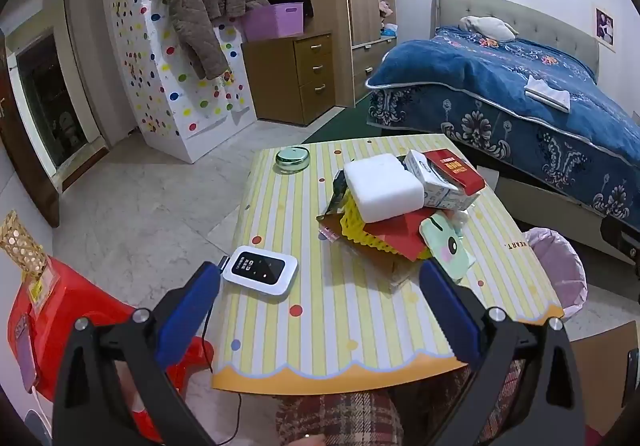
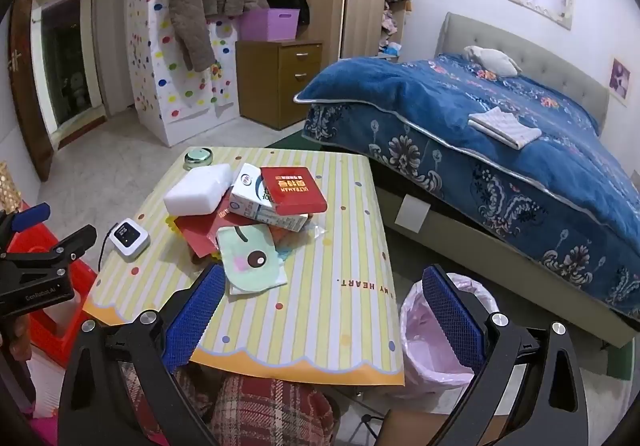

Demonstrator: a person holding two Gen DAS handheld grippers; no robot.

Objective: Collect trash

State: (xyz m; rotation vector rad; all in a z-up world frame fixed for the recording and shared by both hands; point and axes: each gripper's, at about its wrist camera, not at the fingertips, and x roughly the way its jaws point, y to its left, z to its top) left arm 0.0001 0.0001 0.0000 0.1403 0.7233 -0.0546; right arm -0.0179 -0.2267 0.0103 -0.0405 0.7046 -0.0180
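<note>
While both grippers, left gripper [image 1: 320,286] and right gripper [image 2: 320,290], gape empty, take the red box [image 2: 293,190] atop the pile first; bin [image 2: 440,346] beside the table [image 2: 320,326] seems empty.

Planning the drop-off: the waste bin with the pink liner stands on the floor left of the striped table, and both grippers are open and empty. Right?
Not quite: the waste bin with the pink liner stands on the floor right of the striped table, as the right wrist view shows. The left gripper and right gripper are indeed open and empty.

Yellow mesh [image 1: 352,224] mostly under foam block [image 1: 382,186]
</note>
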